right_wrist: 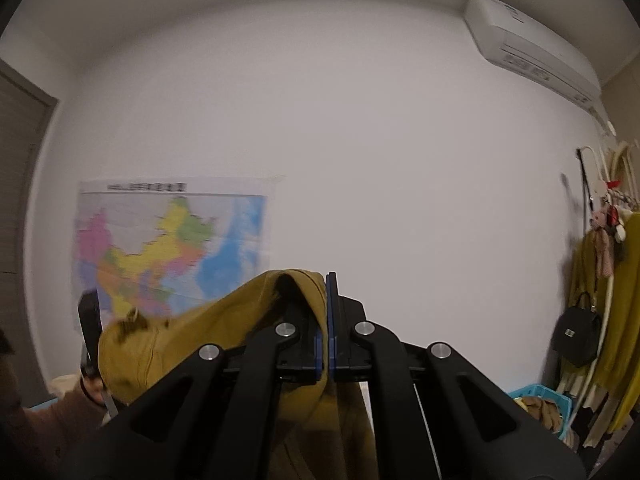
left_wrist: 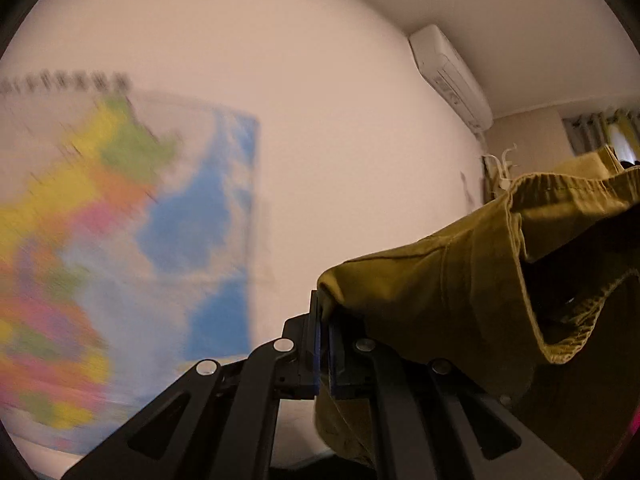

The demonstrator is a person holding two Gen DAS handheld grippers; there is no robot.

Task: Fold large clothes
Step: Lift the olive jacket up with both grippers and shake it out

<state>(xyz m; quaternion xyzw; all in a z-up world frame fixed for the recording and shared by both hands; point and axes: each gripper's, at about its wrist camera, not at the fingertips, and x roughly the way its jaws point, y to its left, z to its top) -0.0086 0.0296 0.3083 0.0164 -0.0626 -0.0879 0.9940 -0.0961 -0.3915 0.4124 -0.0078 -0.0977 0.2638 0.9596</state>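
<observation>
both the left gripper [left_wrist: 324, 320] and right gripper [right_wrist: 326, 300] clench the mustard trousers [left_wrist: 440, 280]; keep the waistband taut and level before laying it flat.

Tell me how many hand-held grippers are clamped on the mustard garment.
2. The left hand-held gripper pinches the mustard garment at one edge; the right hand-held gripper pinches another edge, both raised before the wall.
</observation>
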